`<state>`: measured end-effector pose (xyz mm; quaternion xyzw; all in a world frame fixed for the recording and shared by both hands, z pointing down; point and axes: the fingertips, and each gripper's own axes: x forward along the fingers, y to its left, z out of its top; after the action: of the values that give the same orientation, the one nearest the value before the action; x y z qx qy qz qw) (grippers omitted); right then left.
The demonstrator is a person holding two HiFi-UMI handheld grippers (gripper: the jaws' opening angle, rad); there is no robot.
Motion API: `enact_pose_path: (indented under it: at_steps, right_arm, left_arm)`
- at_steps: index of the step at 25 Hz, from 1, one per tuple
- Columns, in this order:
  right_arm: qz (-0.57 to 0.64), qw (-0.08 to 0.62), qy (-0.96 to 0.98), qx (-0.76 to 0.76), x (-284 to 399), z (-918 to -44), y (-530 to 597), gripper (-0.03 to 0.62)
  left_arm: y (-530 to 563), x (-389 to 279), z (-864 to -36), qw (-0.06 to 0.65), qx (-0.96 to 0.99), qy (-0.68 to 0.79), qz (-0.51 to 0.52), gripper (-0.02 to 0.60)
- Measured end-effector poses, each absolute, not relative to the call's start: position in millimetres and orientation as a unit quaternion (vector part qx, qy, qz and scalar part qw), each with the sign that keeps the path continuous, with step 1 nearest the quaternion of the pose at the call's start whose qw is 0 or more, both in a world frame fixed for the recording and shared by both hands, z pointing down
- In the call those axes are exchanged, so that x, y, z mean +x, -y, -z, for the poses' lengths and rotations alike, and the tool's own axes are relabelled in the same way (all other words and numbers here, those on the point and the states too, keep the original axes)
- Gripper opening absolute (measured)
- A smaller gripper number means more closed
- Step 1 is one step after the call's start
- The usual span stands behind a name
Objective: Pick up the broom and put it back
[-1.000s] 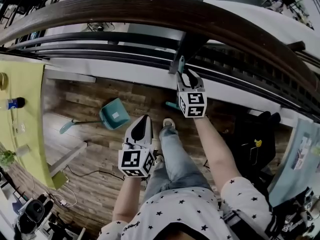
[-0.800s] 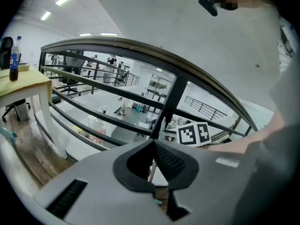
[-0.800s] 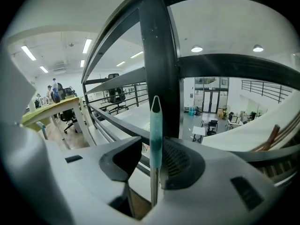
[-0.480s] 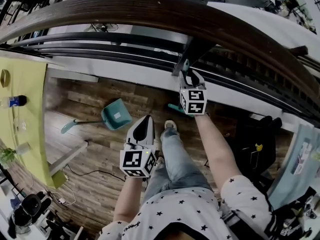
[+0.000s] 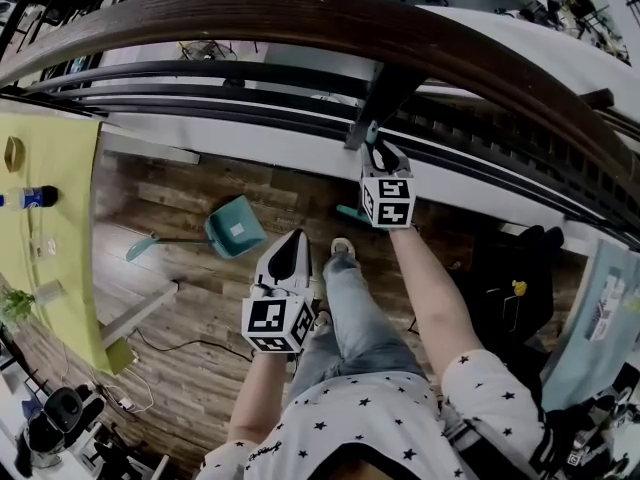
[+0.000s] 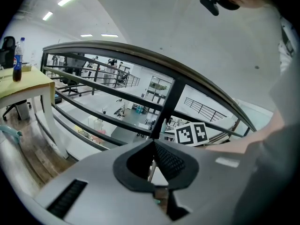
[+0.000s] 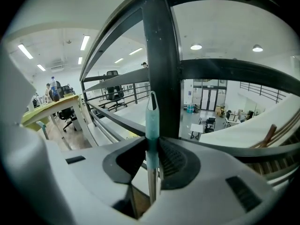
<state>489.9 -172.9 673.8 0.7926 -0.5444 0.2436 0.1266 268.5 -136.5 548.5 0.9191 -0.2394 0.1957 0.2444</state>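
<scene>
The broom stands upright against the railing post. Its teal handle tip shows above my right gripper, and its teal head rests on the wooden floor below. In the right gripper view the teal handle runs up between the jaws of the right gripper. The jaws are closing and both pads touch the handle. My left gripper hovers lower and to the left with nothing in it. Its tips meet in the left gripper view.
A teal long-handled dustpan lies on the floor to the left. A dark curved railing with rails runs across in front. A yellow table with a bottle stands at far left. The person's leg is below the grippers.
The right gripper's jaws have narrowed around the broom handle. Both hands have stayed nearly where they were.
</scene>
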Motion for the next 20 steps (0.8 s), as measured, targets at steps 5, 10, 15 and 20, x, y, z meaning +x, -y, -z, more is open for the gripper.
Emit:
enact_pose_path:
  at_steps: [5,10,15,20]
  right_arm:
    - [-0.235,0.126,0.544,0.796,474.7,-664.0,156.6,0.077]
    - [-0.233,0.126,0.546,0.795,456.6,-653.1,138.3,0.077]
    - [-0.223,0.126,0.547,0.797,440.6,-642.1,114.0,0.077]
    - [-0.219,0.130,0.543,0.800,425.1,-628.8,88.2,0.077]
  left_arm:
    - [125.9,257.1,-541.5,0.240,0.921,0.235,-0.194,0.012]
    - [111.9,244.4,-532.8,0.237,0.924,0.229,-0.193,0.012]
    - [91.7,232.1,-524.5,0.233,0.926,0.226,-0.192,0.012]
    - [71.5,217.4,-513.9,0.229,0.928,0.224,-0.191,0.012]
